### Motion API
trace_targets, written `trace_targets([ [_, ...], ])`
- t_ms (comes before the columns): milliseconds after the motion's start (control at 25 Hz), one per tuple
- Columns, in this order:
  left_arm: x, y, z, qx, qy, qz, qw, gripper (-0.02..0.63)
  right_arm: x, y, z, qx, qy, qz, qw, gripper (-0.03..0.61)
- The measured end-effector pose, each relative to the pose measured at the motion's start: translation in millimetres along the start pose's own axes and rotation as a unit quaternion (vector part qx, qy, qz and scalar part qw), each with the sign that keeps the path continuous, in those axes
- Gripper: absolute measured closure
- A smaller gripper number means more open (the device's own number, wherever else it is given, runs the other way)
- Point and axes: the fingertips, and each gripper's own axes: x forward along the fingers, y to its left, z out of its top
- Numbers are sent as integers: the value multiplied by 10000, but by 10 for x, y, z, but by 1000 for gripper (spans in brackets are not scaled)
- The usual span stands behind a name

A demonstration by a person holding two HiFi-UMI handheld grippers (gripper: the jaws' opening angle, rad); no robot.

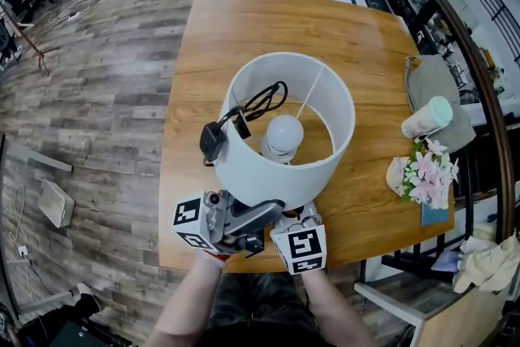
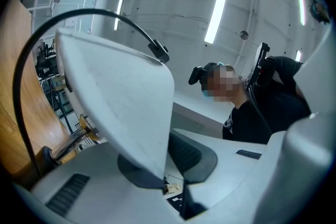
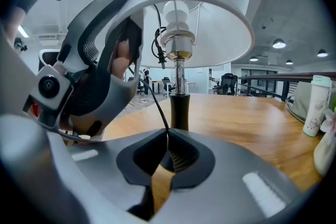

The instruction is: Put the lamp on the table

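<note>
A table lamp with a white shade and a bare bulb stands upright on the wooden table, close to its near edge. Its black cord and plug hang over the shade's left rim. My left gripper points upward and is shut on the shade's lower rim, which runs between its pads. My right gripper sits low in front of the lamp's dark stem. It is shut, and the cord runs down into its tips.
At the table's right end a white tumbler lies on a grey bag, with pink flowers nearer me. A dark railing curves past that side. Wood floor lies to the left.
</note>
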Motion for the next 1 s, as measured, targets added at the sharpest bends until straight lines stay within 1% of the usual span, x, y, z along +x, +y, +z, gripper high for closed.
trace_targets([
  [40, -4, -5, -9, 2, 19, 4, 10000, 595, -12, 10, 11, 5, -12, -2, 10000, 571],
  [320, -13, -20, -24, 9, 50, 56, 10000, 589, -98, 51, 18, 122, -49, -27, 9999, 571],
  [560, -17, -24, -16, 117, 66, 229, 9996, 567, -160, 50, 48, 146, -98, -94, 9998, 571],
  [640, -29, -28, -42, 188, 151, 296, 9993, 561, -176, 55, 62, 149, -138, -106, 9997, 572],
  [760, -36, -38, -83, 281, 336, 368, 9984, 535, -190, 78, 64, 151, -155, -89, 9997, 572],
  [1000, -100, -30, -219, 510, 833, 617, 9933, 521, -192, 117, 60, 147, -155, -92, 9997, 572],
])
